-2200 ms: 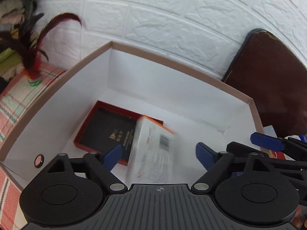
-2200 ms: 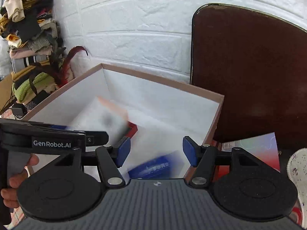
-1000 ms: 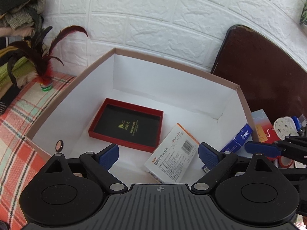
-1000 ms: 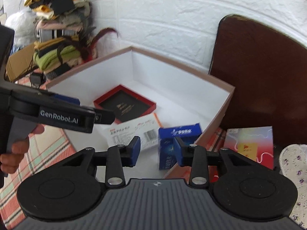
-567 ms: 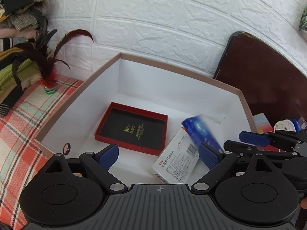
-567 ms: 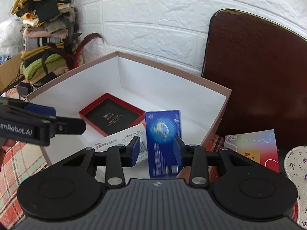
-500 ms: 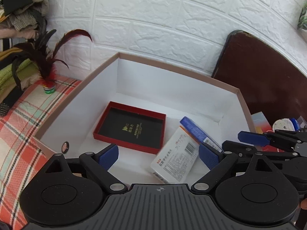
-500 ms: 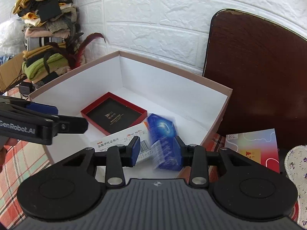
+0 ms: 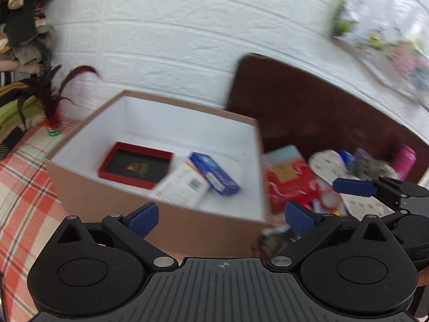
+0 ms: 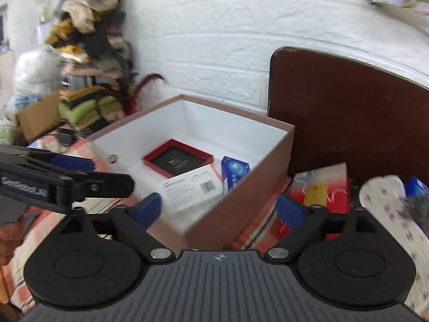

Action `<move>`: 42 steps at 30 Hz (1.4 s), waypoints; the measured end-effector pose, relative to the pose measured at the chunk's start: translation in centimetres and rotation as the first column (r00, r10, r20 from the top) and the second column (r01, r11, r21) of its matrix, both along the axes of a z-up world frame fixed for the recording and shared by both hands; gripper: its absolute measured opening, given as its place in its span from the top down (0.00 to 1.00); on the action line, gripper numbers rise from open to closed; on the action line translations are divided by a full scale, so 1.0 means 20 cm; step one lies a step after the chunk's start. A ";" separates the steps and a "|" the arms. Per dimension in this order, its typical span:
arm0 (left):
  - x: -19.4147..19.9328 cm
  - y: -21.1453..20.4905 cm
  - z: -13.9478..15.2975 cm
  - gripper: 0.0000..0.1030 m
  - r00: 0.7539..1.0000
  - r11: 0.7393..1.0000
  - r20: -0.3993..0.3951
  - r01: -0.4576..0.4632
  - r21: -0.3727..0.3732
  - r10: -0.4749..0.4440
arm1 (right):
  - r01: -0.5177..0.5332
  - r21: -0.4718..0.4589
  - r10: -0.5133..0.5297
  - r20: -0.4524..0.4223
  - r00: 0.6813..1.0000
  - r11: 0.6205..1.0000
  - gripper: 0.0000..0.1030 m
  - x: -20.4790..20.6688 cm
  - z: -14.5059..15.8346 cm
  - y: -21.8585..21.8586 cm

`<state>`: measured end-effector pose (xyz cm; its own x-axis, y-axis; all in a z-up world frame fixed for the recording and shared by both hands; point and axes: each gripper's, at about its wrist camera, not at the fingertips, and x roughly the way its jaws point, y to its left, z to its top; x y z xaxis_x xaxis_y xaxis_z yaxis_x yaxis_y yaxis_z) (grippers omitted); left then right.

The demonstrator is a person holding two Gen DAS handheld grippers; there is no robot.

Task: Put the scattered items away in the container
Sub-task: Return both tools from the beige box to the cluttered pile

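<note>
Box (image 9: pixel 150 209) — brown outside, white inside — sits on the plaid cloth (image 9: pixel 24 204), open side up. Three things lie flat on its floor: a red tray (image 9: pixel 135 165) toward its left wall, a white carton (image 9: pixel 182 187) and a blue carton (image 9: pixel 213 173) beside it, long axes slanting toward the box's near right corner. Left gripper (image 9: pixel 221 216) and right gripper (image 10: pixel 218 208) — both gaping wide, holding nothing.

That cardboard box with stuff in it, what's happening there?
A person holds a two-finger gripper in each hand and is tidying loose items into the cardboard box. Inside it lie a red-and-black case, a white medicine packet and a blue carton. Both the left gripper and right gripper are open and empty. More clutter, including a red booklet, waits beside the box.
</note>
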<state>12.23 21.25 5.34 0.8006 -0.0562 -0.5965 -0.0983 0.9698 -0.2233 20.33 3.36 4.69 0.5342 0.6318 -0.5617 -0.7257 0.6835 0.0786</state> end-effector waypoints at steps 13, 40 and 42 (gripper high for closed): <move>-0.39 -0.69 -0.35 0.00 0.993 0.992 -0.043 0.109 0.067 -0.106 | 0.153 -0.146 -0.127 0.175 0.976 0.977 0.01 -0.63 -0.30 -0.61; 0.11 -0.78 -0.61 0.00 0.968 0.999 -0.249 -0.028 -0.037 0.017 | 0.219 -0.011 -0.220 -0.063 0.974 0.976 0.01 -0.61 -0.64 -0.95; 0.16 -0.79 -0.64 0.00 0.963 0.999 -0.268 -0.030 -0.034 0.020 | 0.208 -0.018 -0.209 -0.062 0.976 0.978 0.01 -0.60 -0.65 -0.94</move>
<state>15.51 5.37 -7.45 0.6136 -0.0645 -0.7870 -0.1830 0.9579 -0.2212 8.41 -15.46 -8.30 0.6170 0.5035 -0.6049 -0.5607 0.8205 0.1110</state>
